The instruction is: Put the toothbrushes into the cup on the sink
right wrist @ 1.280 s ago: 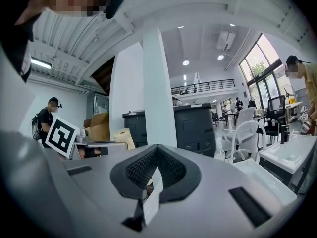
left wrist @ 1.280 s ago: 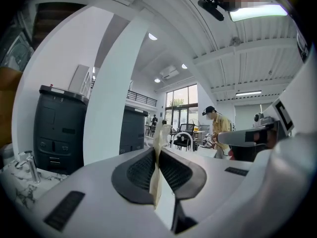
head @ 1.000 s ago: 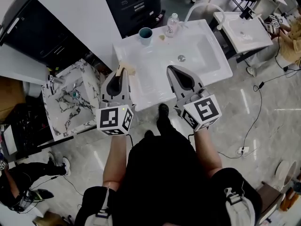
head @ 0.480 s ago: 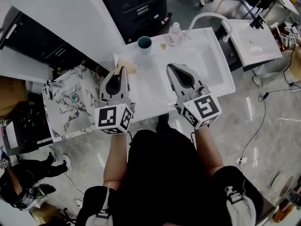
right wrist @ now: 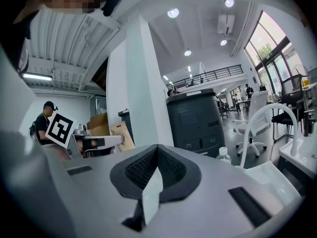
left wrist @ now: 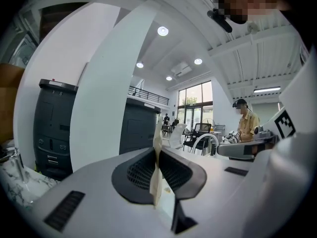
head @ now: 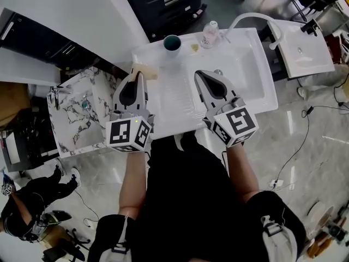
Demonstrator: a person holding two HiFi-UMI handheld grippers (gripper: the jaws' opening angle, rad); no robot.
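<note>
A teal cup (head: 172, 42) stands on the back ledge of the white sink (head: 248, 100). A tan object (head: 148, 70) lies on the sink's left ledge; I cannot tell what it is, and I make out no toothbrush. My left gripper (head: 140, 75) hovers over the sink's front left with its tip just short of the tan object. Its jaws are shut with nothing between them (left wrist: 157, 148). My right gripper (head: 199, 76) is held over the drainboard near the basin, also shut and empty (right wrist: 157, 155). Both point toward the back ledge.
A clear bottle (head: 210, 34) and a small yellowish item (head: 194, 47) sit next to the cup. A white arched faucet (head: 251, 17) rises at the back right. A marble-patterned sink (head: 73, 125) stands to the left, another white sink (head: 305, 51) to the right, dark cabinets behind.
The person has stepped closer to the sink, so both grippers now reach further over its front part. Both stay shut and empty.
</note>
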